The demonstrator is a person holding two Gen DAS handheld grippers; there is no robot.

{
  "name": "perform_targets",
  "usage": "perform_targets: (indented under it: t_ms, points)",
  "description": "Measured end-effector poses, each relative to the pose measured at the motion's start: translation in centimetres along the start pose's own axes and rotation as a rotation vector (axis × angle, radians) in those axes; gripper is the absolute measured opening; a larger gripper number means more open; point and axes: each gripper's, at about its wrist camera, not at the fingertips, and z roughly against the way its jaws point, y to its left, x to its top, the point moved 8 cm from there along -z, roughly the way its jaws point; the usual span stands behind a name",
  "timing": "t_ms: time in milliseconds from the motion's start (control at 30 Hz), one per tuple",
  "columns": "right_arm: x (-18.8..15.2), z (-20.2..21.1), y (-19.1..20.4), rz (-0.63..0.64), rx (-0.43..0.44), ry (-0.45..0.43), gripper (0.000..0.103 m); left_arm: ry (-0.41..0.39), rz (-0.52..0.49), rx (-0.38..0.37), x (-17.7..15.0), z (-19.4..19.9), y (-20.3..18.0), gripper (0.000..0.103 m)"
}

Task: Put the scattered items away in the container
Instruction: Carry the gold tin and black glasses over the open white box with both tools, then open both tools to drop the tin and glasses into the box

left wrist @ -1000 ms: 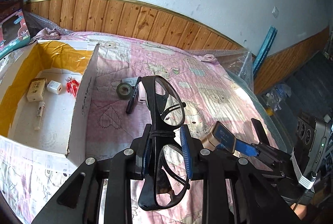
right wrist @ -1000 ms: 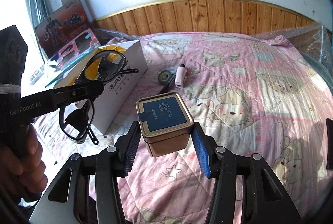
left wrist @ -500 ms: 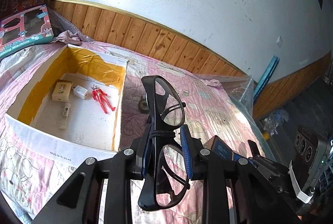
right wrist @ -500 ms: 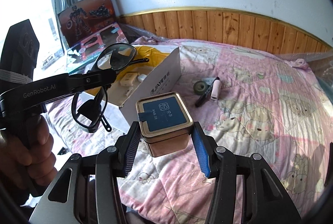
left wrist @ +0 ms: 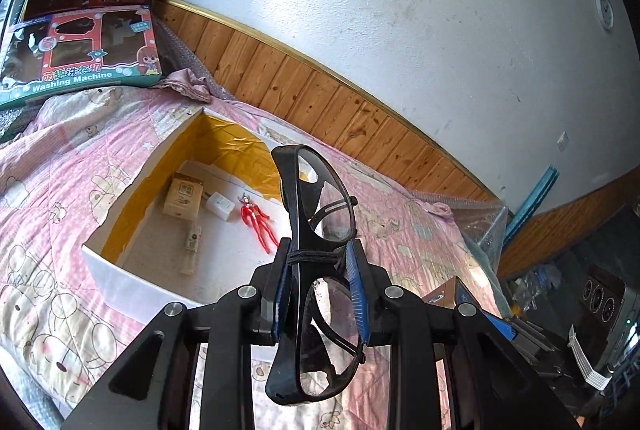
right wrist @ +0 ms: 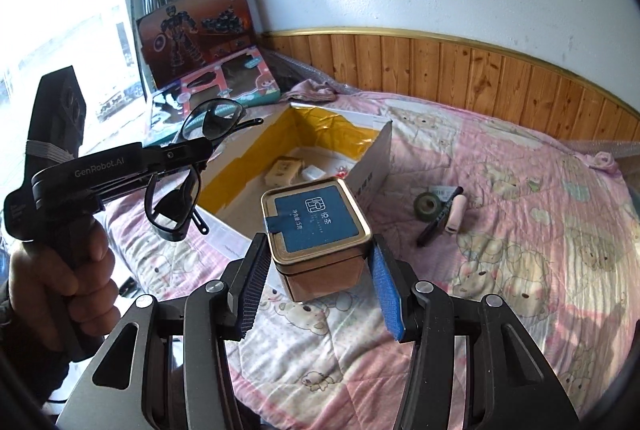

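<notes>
Both grippers are loaded and up in the air. My left gripper pinches a pair of black-framed glasses at the bridge, its blue pads pressed against the frame from both sides; the glasses stand on end, one lens above the fingers and one below. From the right wrist camera I see the same gripper at the left, a hand wrapped round its grip, with the glasses hanging over the near edge of the cardboard box.

My right gripper clamps a square gold tin with a dark blue lid, one pad on each side wall, held level above the pink quilt just in front of the box.

I see the box open on the quilt, its inner walls lined yellow. On its floor lie a small tan carton, a white block, a red toy figure and a slim tube.

Out on the quilt, right of the box, a roll of dark tape, a black pen and a pale pink tube lie close together.
</notes>
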Motion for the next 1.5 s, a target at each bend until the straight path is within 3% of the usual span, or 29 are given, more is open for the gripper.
perform_targets:
  t_ms: [367, 700, 1000, 1200, 1500]
  points:
    - [5.0, -4.1, 4.4, 0.089, 0.066, 0.012, 0.052, -0.04, 0.037, 0.058, 3.8, 0.9, 4.6, 0.028]
    - [8.2, -9.6, 4.4, 0.093, 0.109, 0.076, 0.052, -0.042, 0.033, 0.126, 6.6, 0.0, 8.1, 0.028]
    - [8.2, -15.9, 3.0, 0.131, 0.08, 0.205, 0.052, 0.087, -0.093, 0.194, 5.4, -3.3, 8.7, 0.028]
    - [7.1, -19.0, 3.1, 0.201, 0.062, 0.291, 0.052, 0.215, -0.189, 0.248, 4.4, -5.9, 9.7, 0.028]
    - [6.2, -21.5, 2.9, 0.234, 0.066, 0.342, 0.054, 0.331, -0.231, 0.292, 3.3, -8.5, 11.3, 0.028]
